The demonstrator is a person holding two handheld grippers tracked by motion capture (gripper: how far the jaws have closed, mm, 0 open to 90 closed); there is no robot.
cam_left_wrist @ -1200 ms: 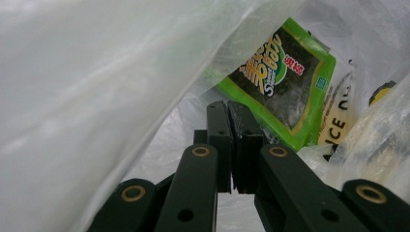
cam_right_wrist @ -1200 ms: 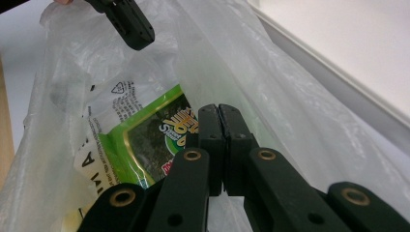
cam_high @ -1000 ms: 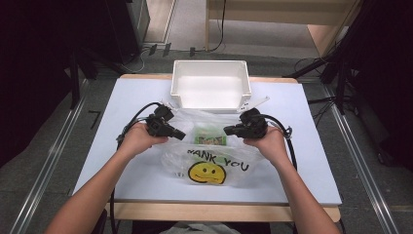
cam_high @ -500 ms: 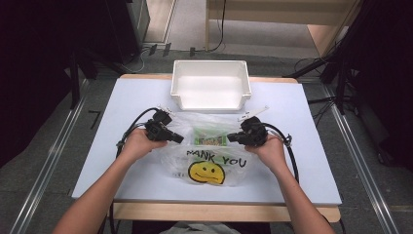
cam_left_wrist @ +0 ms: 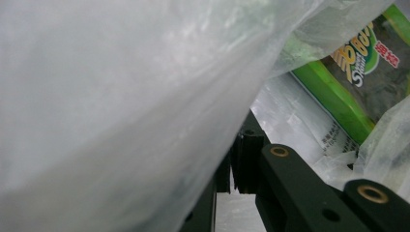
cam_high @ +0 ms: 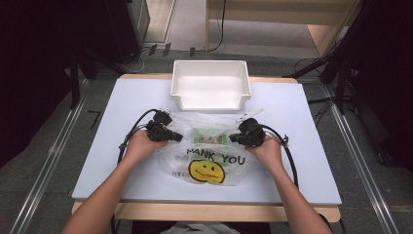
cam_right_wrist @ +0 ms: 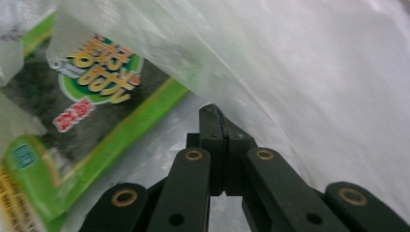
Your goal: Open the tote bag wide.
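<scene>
1. Both hands have sunk toward the tabletop since the earlier frames, lowering the plastic bag so that it now lies flatter and spread on the board, with its smiley print facing up toward the person.
2. That tabletop has bare room on both sides of the bag and a strip of it toward the near edge; nothing else crowds the hands.
3. Behind the bag, toward the far edge, stands a white bin, close to the bag's far rim but apart from it.
4. The bag sits mid-tabletop between the two hands, its long axis running left to right, from one claw to the other.
5. Inside it, near the far middle, lies a green snack packet, long side also left to right, roughly midway, so neither hand is clearly the nearer.
6. The left claw is pressed together at the bag's left rim; in the left gripper view the film drapes over the jaws, so it probably pinches the plastic, though the fold hides the contact.
7. The right claw is pressed together on the bag's right rim, film lying against its tips in the right gripper view.
8. Judging by this, the packet lies inward from each claw, toward the centre.
</scene>
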